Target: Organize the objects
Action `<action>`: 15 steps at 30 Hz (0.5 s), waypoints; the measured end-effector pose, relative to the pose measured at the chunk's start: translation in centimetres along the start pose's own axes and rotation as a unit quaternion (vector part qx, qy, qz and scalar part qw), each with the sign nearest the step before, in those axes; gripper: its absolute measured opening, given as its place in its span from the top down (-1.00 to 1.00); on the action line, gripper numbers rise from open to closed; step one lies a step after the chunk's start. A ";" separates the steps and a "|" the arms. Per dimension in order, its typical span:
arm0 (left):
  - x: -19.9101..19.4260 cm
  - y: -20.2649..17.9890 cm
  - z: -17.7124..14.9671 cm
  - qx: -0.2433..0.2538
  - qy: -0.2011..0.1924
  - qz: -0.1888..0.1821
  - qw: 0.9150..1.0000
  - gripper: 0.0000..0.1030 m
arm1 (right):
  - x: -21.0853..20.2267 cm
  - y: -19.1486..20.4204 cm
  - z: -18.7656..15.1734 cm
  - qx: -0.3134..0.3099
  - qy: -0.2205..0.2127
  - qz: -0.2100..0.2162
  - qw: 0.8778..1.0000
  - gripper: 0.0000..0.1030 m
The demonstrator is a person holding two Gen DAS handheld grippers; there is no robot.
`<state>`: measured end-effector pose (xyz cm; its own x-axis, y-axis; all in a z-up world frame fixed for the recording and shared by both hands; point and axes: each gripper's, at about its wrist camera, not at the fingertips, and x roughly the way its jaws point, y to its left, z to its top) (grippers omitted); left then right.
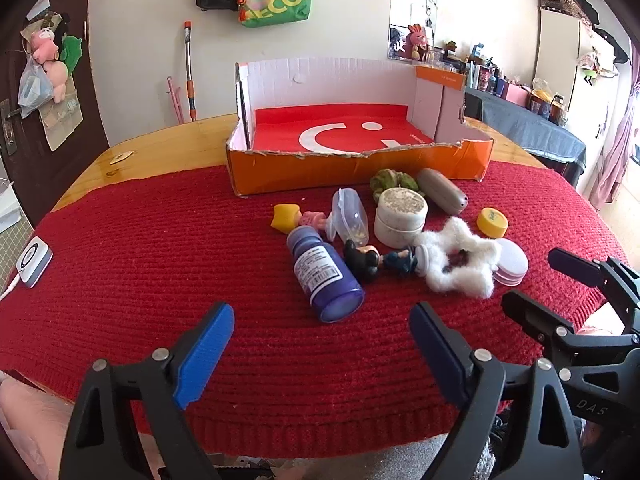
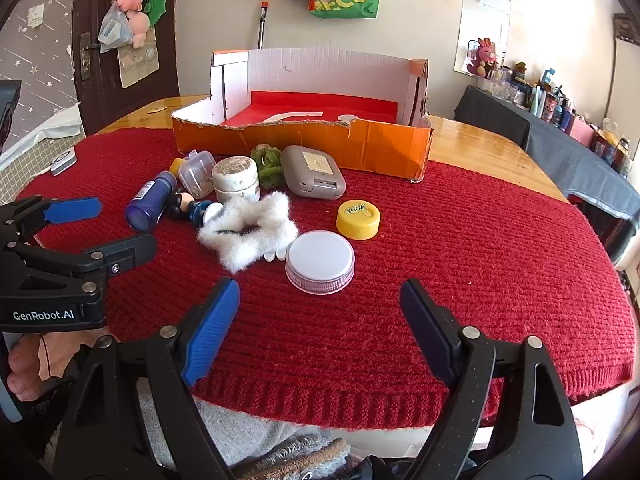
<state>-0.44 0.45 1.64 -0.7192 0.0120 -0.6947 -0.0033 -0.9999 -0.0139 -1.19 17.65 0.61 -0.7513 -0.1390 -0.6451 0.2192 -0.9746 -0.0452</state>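
Observation:
An open orange cardboard box (image 1: 360, 168) (image 2: 300, 140) with a red lining stands at the back of the red knit cloth. In front of it lies a cluster: a blue bottle (image 1: 324, 276) (image 2: 150, 200) on its side, a white jar (image 1: 400, 216) (image 2: 235, 178), a fluffy white scrunchie (image 1: 460, 264) (image 2: 252, 228), a white lid (image 2: 320, 262), a yellow cap (image 1: 492, 222) (image 2: 358, 219), a grey case (image 1: 442, 191) (image 2: 312, 178), a clear container (image 1: 348, 216), a small figurine (image 1: 380, 262). My left gripper (image 1: 320, 354) is open and empty, short of the bottle. My right gripper (image 2: 320, 334) is open and empty, short of the white lid.
A green scrunchie (image 1: 392, 182) lies against the box front. A yellow and pink toy (image 1: 292, 218) lies left of the clear container. A small white device (image 1: 34, 260) sits at the cloth's left edge. The wooden table (image 1: 168, 140) shows beyond the cloth.

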 end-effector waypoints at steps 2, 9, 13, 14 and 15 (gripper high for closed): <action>0.2 0.0 0.2 -0.002 0.003 -0.001 1.000 -0.63 | 0.0 -0.3 0.3 0.005 0.001 0.004 1.000 -0.42; 1.2 0.4 0.6 -0.010 0.016 -0.001 1.000 -0.37 | 0.7 -0.3 0.8 0.000 0.005 0.002 1.000 -0.23; 1.8 0.6 0.8 -0.014 0.023 -0.003 1.000 -0.26 | 1.2 -0.5 1.0 -0.001 0.009 0.002 1.000 -0.15; 1.8 0.6 0.8 -0.013 0.023 -0.001 1.000 -0.24 | 1.3 -0.6 1.1 0.000 0.009 0.002 1.000 -0.13; 1.9 0.6 0.8 -0.012 0.022 0.000 1.000 -0.23 | 1.3 -0.6 1.1 -0.001 0.010 0.002 1.000 -0.11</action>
<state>-2.37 -0.13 0.91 -0.6872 0.0125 -0.7263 0.0139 -0.9994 -0.0304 -2.97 17.82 0.61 -0.7385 -0.1388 -0.6598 0.2225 -0.9739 -0.0442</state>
